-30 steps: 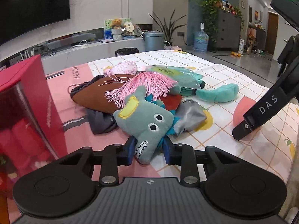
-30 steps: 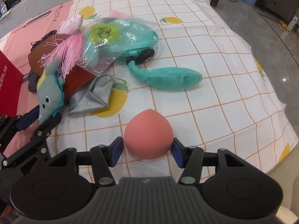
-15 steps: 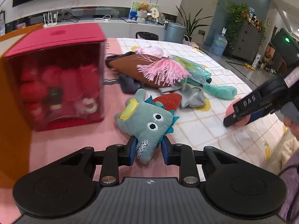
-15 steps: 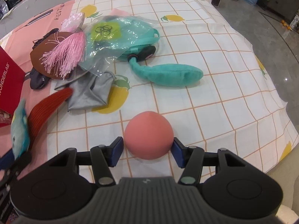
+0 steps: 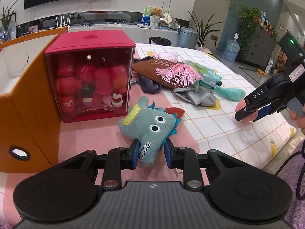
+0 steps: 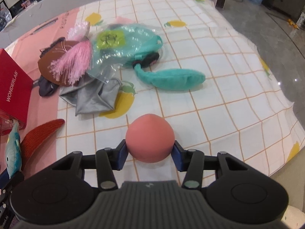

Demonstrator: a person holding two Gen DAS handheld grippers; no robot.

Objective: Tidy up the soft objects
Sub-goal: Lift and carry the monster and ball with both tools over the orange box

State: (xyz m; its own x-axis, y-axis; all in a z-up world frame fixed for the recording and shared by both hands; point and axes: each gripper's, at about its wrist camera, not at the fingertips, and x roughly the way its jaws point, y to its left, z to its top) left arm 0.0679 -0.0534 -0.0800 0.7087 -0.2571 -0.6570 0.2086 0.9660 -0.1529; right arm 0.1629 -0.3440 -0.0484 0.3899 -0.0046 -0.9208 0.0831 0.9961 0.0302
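My left gripper is shut on the snout of a teal plush monster, whose red tail trails on the pink cloth in front of the red box. The right wrist view catches the monster at its left edge. A pink peach-shaped soft ball sits between the pads of my right gripper. The jaws are closing and both pads touch its sides. From the left wrist view, the right gripper is over the checked cloth with the ball in it.
A pile lies further back: brown fabric with pink fringe, a teal bag in plastic, a teal plush piece, grey cloth and dark cloth. An orange panel stands left of the red box. The table edge runs on the right.
My left gripper has pulled the teal monster out of the pile and over to the front of the red box. The right jaws have narrowed onto the pink ball, which stayed in place.
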